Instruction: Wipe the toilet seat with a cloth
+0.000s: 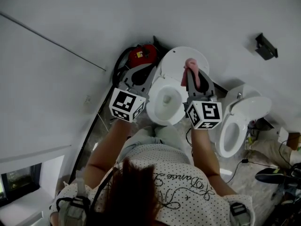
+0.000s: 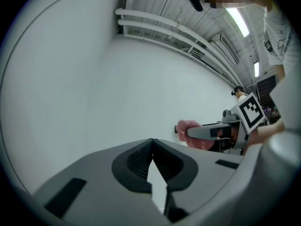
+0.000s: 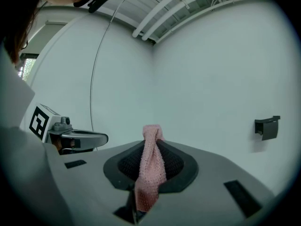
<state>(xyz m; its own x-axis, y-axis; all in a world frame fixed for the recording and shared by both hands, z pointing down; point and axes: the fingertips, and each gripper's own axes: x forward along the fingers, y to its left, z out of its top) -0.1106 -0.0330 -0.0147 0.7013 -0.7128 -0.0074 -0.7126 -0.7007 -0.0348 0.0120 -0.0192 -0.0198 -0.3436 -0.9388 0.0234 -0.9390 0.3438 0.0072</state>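
**Cloth gripped, both grippers held above the toilet**

I have the right gripper pinching a knitted pink cloth. Its jaws are clamped on the fabric, one end pokes up past the fingertips and the rest trails back through the jaws toward the camera. In the head view the cloth shows in front of the raised white toilet lid.

The left gripper holds nothing. Its jaws are pressed together at the tips, with only the pale wall behind them. It sits beside the right gripper, off the left side of the white toilet seat. Neither gripper touches the seat.

A second white toilet stands to the right with its lid up. A red canister-like object lies behind the first toilet, and a small black wall bracket is mounted on the wall to the right.
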